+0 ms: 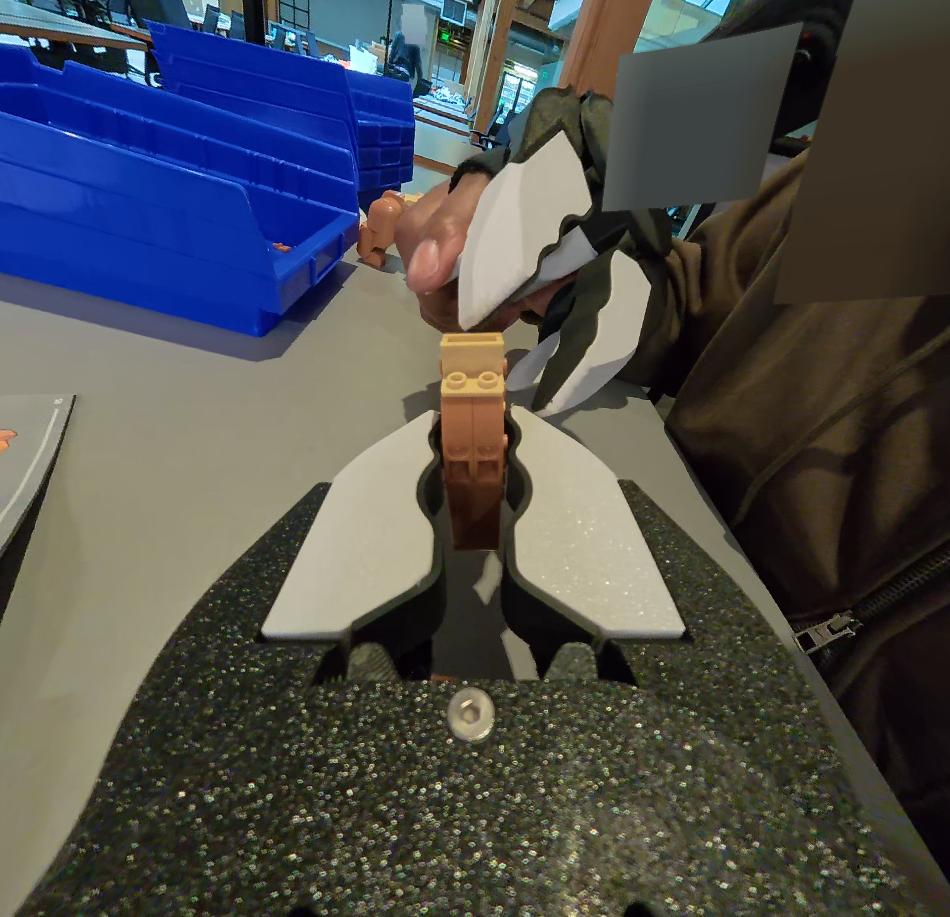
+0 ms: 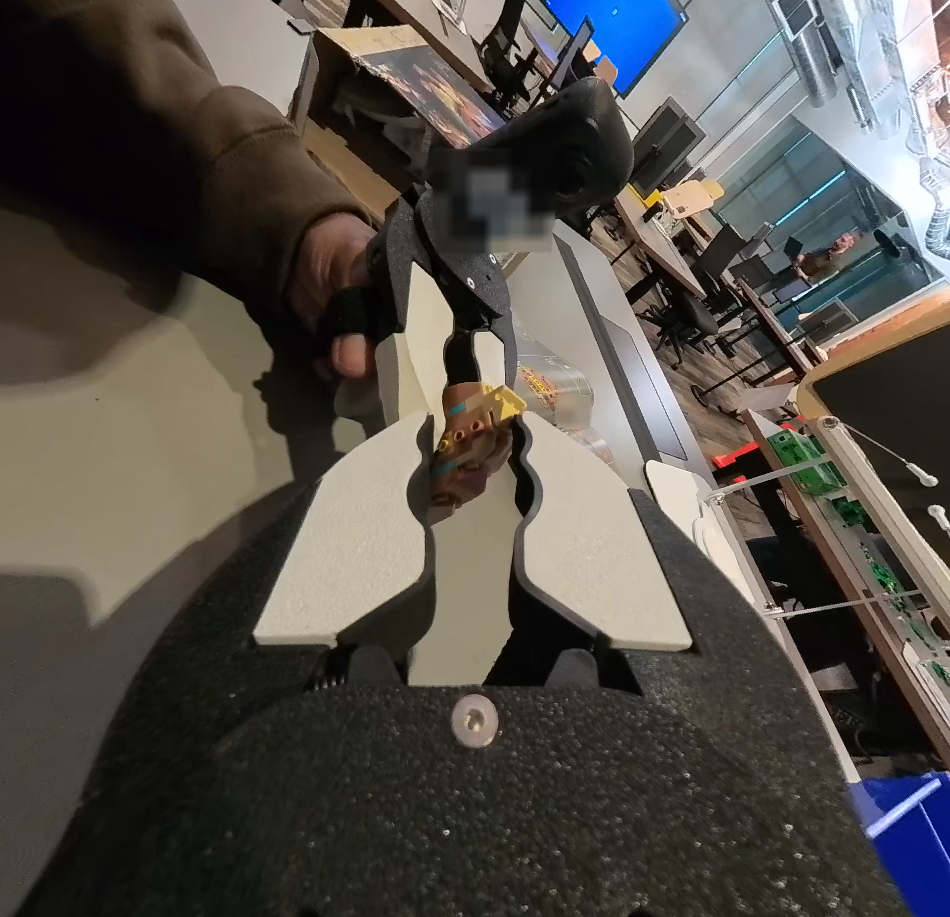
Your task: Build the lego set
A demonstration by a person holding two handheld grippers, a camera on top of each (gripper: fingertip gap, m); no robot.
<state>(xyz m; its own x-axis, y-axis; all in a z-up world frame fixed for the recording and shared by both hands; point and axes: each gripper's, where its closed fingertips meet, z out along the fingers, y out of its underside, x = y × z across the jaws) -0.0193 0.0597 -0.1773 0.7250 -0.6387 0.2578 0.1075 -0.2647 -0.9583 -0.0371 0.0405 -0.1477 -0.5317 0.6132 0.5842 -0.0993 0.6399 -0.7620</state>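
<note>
We see the right gripper (image 2: pixel 470 432) from behind its two pale fingers (image 2: pixel 360 522), which close around a small brown lego assembly (image 2: pixel 465 460) with teal and tan parts. Opposite, the left gripper (image 2: pixel 475 373) meets the same assembly from above, held by a hand (image 2: pixel 334 296) in a brown sleeve (image 2: pixel 169 137). The grey table (image 2: pixel 154 430) lies behind.

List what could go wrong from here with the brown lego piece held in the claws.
1. The left claw pinches only the lower part of the brown lego assembly; pressing on its tan top could lever it out of the grip.
2. The right claw approaches tilted, so parts may meet misaligned.
3. Both hang above the grey table near its edge; a dropped piece could fall off.
</note>
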